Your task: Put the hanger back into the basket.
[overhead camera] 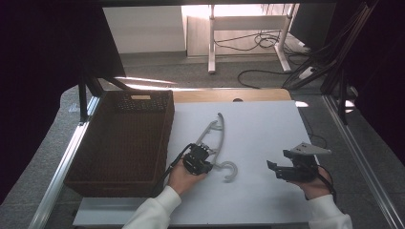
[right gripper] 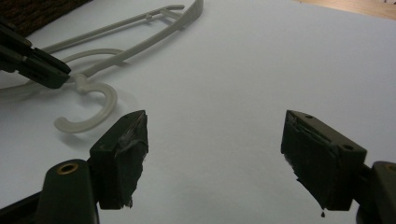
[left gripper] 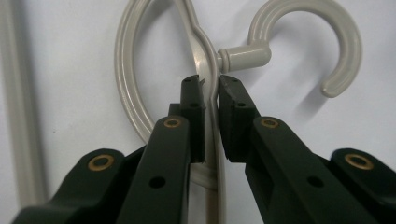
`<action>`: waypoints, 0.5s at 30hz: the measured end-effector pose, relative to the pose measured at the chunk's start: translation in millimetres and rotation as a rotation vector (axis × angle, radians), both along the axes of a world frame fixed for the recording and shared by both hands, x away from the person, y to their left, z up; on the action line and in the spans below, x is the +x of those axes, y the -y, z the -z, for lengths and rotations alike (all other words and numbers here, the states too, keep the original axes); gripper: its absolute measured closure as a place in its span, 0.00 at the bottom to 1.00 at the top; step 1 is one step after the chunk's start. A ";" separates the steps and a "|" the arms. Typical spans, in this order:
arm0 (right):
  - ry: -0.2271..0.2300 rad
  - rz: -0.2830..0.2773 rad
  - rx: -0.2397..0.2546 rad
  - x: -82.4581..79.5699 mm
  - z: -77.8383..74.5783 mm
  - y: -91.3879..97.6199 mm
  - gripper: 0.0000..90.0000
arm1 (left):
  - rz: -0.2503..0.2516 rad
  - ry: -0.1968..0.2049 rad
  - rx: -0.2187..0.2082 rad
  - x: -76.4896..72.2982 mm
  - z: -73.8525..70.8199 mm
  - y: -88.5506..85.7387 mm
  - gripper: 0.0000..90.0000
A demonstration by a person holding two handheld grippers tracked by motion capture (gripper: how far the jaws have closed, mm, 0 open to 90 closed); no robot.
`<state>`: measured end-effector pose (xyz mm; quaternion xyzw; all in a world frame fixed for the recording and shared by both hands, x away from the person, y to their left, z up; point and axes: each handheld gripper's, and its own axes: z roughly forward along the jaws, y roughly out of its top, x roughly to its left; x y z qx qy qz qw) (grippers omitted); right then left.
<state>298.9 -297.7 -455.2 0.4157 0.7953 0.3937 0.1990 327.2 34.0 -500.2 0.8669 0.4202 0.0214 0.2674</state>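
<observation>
A grey plastic hanger [overhead camera: 211, 127] lies flat on the white tabletop [overhead camera: 267, 133], its hook [overhead camera: 235, 168] pointing toward the person. My left gripper [overhead camera: 206, 151] is shut on the hanger's thin bar just below the hook's neck [left gripper: 245, 55]; in the left gripper view the bar runs between the two black pads [left gripper: 194, 105]. My right gripper [overhead camera: 277, 162] hovers over bare table to the right of the hook. Its jaws stand wide apart [right gripper: 215, 154] with nothing between them. From the right gripper view, the hook [right gripper: 112, 105] and the left gripper [right gripper: 35, 65] lie at the upper left.
A large brown wicker basket [overhead camera: 122, 143] stands along the table's left side, close beside the hanger and the left hand. Metal rails run down both sides of the table. Beyond the far edge are grey floor, a desk frame and cables.
</observation>
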 end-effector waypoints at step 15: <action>0.008 0.037 0.008 0.9 -1.8 10.3 0.27 | 0.010 0.020 -0.121 -7.9 -30.2 -8.2 0.93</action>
